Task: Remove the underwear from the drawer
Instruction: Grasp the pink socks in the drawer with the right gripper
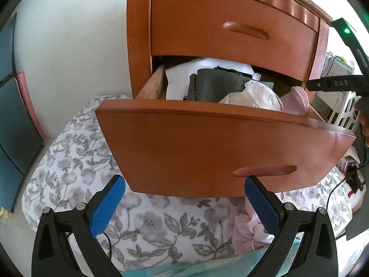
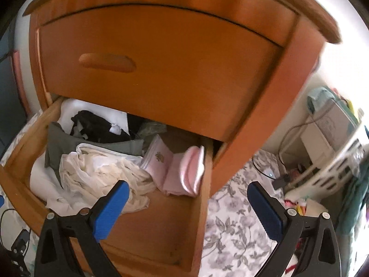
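The lower drawer (image 2: 161, 235) of the glossy orange-brown wooden nightstand (image 1: 230, 30) stood pulled out, its curved front carrying a carved oval grip. Inside lay soft, crumpled cloth: a wrinkled cream-white garment (image 2: 99, 177) at the near left, a folded grey one (image 1: 216, 83) behind it, and pale pink folded underwear (image 2: 175, 168) against the right wall, its long axis running near to far. The right claw (image 2: 186, 210) hovered above the drawer, spread wide and empty; the left claw (image 1: 184, 203) hung before the drawer front, equally wide and empty, over the floral bedspread (image 1: 150, 226).
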